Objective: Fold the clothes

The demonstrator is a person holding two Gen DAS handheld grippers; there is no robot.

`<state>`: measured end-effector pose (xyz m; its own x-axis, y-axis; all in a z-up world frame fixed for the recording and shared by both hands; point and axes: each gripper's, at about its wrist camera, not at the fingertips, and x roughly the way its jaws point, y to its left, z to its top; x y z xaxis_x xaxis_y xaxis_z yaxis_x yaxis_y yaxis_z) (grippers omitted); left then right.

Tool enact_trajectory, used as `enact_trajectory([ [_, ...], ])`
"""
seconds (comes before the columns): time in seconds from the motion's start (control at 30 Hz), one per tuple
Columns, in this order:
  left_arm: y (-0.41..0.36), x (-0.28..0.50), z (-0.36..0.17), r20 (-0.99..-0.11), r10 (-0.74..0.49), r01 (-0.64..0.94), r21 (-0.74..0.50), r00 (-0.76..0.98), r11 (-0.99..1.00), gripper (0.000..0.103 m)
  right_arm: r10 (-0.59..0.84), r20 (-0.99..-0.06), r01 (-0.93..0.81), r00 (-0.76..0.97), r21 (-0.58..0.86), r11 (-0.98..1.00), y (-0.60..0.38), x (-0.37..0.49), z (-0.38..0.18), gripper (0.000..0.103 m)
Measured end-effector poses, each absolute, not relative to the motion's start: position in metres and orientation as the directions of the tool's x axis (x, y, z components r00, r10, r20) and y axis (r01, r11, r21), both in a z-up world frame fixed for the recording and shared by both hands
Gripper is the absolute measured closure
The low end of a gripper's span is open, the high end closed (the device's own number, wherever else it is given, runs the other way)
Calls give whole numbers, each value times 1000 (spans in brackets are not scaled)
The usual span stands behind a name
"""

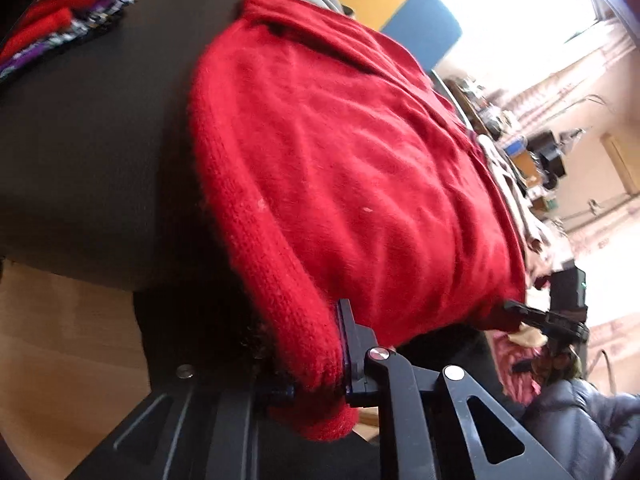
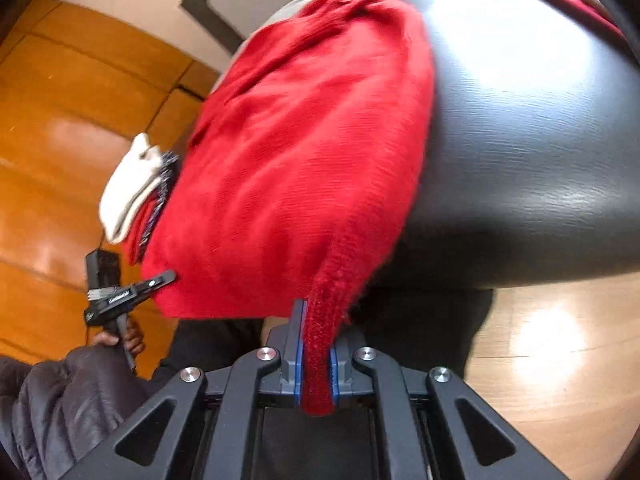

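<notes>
A black table [image 1: 100, 140] is seen, with a red sweater [image 1: 340, 160] spread flat across it and its near hem hanging just over the near edge. A stack of folded clothes [image 1: 60, 28] is set at the far left of the table; in the right wrist view a pile of white and red cloth [image 2: 132, 192] is seen to the left, beyond the sweater. A wooden floor [image 2: 60, 140] is seen below.

The left gripper [image 1: 320, 368] is clenched on the sweater's near left corner, where the ribbed edge is bunched between the jaws. The right gripper [image 2: 316, 364] is clenched on the near right corner, a thick roll of knit being pinched between its blue pads [image 2: 299, 360].

The step in hand is judged to be the first fold: both near corners are grasped and raised. Next, the hem would probably have to be carried evenly toward the far collar, both corners kept level, and laid down before the jaws are released.
</notes>
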<state>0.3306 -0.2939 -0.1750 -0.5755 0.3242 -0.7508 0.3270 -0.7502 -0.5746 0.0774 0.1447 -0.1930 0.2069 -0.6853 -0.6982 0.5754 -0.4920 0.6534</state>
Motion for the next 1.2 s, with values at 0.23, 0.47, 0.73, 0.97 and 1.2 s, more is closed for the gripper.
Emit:
enact_trajectory([
  [0.23,-314,340,-134,-613,412,193,-684,-674,-703,88,-776,-593,556,216,728,-401,124,69,-175,95],
  [0.47,-340,305,-114,-468,444,126,-783,-764,-609,88,-837,-510,567,196,756,-328,85,42,-150,95],
  [0.73,-368,257,-90,-311,454,31,-851,-835,-525,88,-894,-426,533,138,793,-295,51,-4,-139,95],
  [0.97,-413,207,-94,-312,397,85,-865,-863,-495,88,-914,-401,517,57,795,-317,31,-62,-127,95],
  [1.2,-442,173,-114,-354,371,158,-870,-859,-466,88,-901,-433,481,-7,788,-383,24,-104,-132,95],
])
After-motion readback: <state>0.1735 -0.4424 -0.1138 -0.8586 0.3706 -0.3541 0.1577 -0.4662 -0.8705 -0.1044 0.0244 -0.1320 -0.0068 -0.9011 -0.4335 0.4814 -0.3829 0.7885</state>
